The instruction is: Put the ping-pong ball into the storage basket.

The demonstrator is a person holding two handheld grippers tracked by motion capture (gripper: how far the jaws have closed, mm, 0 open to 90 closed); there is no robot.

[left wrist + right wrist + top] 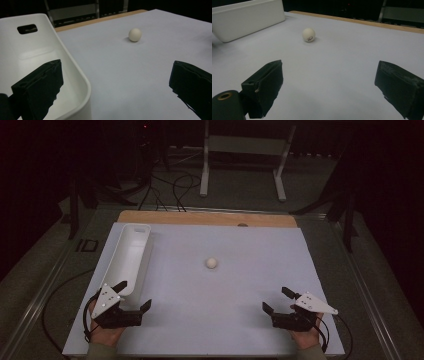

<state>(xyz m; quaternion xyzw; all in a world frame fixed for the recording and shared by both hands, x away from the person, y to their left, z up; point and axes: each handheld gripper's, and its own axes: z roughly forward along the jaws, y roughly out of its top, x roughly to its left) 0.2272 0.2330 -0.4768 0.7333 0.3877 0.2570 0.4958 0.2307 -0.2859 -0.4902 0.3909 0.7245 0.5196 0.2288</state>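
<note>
No legible text; ball (308, 34) mark unreadable

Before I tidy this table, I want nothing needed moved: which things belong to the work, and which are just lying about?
In use:
- ball
- white bin
- left gripper, jaws open
- right gripper, jaws open

Lying about:
- cables on the floor
- white stand

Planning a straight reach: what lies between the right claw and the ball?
Nothing: bare white table between the right claw and ball, per the right gripper view.
</note>
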